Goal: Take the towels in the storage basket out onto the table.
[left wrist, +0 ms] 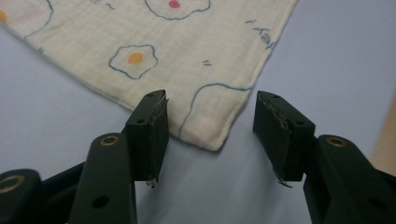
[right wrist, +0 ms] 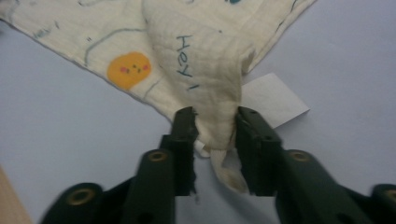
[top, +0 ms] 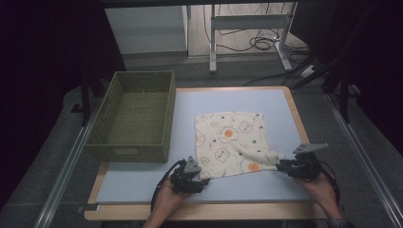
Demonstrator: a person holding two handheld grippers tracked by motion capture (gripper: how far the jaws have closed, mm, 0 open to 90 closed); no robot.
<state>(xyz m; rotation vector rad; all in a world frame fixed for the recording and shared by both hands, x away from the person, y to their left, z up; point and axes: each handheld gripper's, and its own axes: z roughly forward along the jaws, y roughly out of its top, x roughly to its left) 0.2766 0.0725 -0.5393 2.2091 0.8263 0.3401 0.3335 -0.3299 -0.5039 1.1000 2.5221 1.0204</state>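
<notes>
A cream cloth (top: pixel 228 140) printed with fried eggs lies spread on the blue-grey table top. My right gripper (top: pixel 281 164) is shut on its near right corner (right wrist: pixel 212 100), which is bunched and raised between the jaws; a white tag (right wrist: pixel 275 100) sticks out beside it. My left gripper (top: pixel 202 180) stands open at the cloth's near left corner (left wrist: pixel 208 133). That corner lies flat on the table between and just ahead of the two jaws, which do not touch it.
An empty green woven basket (top: pixel 135 116) stands at the table's left side, overhanging the edge. The wooden front rim (top: pixel 199 211) of the table runs just behind my hands. Bare table surface (top: pixel 142 183) lies left of the left gripper.
</notes>
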